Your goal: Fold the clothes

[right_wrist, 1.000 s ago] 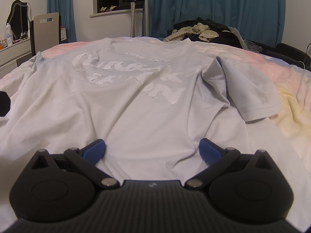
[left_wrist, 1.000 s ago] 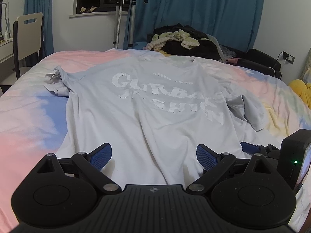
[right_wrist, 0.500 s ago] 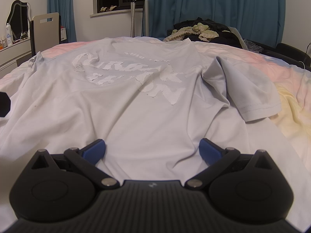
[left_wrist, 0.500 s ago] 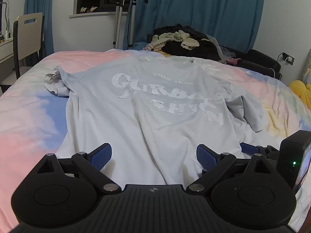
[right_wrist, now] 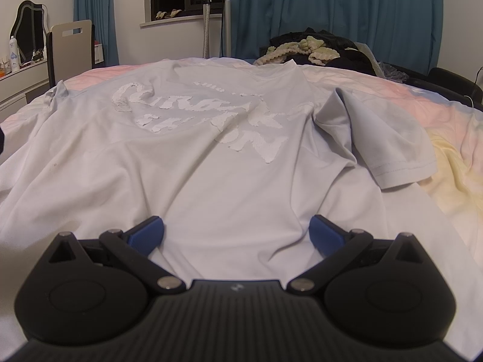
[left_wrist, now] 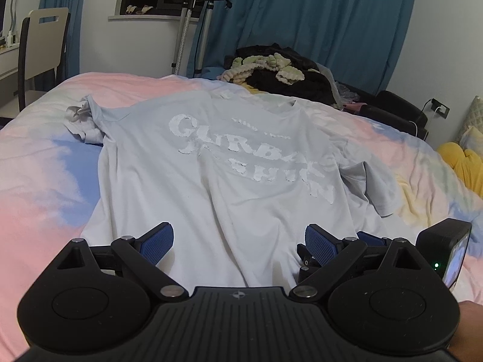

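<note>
T-shirt (left_wrist: 217, 181) spread flat on pastel bedspread (left_wrist: 39, 181), print up, collar at far end, hem nearest. Left sleeve bunched, right sleeve flat. Left gripper (left_wrist: 238, 242) wide open over near hem, holding nothing. Right gripper (right_wrist: 237, 233) same, just right of it.

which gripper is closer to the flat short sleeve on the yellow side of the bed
Right. The right gripper sits at the hem of the pale grey t-shirt, the flat sleeve just ahead to its right. The left gripper is further over; from it the sleeve lies beyond the right gripper.
</note>
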Demonstrator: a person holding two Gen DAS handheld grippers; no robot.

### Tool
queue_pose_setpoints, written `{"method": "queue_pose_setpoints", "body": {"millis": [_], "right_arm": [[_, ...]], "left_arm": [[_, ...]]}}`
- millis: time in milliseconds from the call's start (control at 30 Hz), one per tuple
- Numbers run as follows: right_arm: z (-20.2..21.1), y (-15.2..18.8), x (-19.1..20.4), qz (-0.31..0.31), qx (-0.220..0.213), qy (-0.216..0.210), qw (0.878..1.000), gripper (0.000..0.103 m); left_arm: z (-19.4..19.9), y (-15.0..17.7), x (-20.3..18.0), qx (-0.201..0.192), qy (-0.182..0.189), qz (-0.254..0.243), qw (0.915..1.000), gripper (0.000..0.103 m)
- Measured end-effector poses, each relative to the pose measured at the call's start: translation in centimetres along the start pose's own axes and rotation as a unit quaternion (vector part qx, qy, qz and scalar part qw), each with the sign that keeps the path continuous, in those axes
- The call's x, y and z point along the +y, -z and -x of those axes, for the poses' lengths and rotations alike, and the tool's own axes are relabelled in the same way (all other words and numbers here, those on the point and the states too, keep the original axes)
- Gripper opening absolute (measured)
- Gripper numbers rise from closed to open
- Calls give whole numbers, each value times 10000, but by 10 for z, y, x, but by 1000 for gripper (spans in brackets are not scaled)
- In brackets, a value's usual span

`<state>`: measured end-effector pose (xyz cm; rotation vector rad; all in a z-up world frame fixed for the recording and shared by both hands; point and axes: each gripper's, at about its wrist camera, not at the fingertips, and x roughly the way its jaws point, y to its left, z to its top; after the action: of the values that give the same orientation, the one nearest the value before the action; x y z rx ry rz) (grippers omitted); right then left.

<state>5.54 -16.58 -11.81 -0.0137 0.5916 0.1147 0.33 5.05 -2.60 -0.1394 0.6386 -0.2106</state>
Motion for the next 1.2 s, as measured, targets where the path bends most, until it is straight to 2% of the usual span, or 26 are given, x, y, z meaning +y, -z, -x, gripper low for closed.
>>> {"method": "queue_pose_setpoints", "body": {"millis": [133, 467, 600, 700, 733, 833, 933, 1000, 1067, 1100, 1200], "right_arm": [[-2, -2, 2, 44, 63, 36, 10000, 103], [-6, -5, 0, -33, 169, -1, 9999, 103], [-4, -8, -8, -241, 199, -186, 9993, 103], [5, -18, -23, -725, 192, -478, 9960, 103], [12, -23, -30, -978, 108, -495, 9939, 103], [42, -42, -51, -1489, -711, -288, 9859, 103], [56, -70, -72, -1490, -1191, -72, 9816, 103], [55, -89, -91, -1475, -1260, -59, 9810, 103], [47, -106, -113, -1525, -1100, -59, 9821, 103], [43, -113, -123, -1515, -1031, 64, 9830, 103], [33, -119, -153, -1398, -1220, 337, 9821, 103]], "left_arm": [[4, 0, 3, -24, 91, 135, 9999, 95], [9, 3, 2, -136, 0, 38, 9999, 96], [11, 4, -1, -269, -101, -40, 9996, 96], [11, 3, -1, -322, -211, -57, 9992, 96], [11, 3, -2, -338, -255, -93, 9991, 96], [11, 3, -5, -385, -385, -200, 9983, 96], [9, 3, -7, -365, -339, -217, 9985, 96], [9, 4, -11, -398, -396, -328, 9979, 96], [8, 5, -14, -399, -419, -419, 9974, 96], [7, 6, -15, -386, -400, -437, 9975, 96], [1, 6, -17, -329, -359, -470, 9977, 96]]}}
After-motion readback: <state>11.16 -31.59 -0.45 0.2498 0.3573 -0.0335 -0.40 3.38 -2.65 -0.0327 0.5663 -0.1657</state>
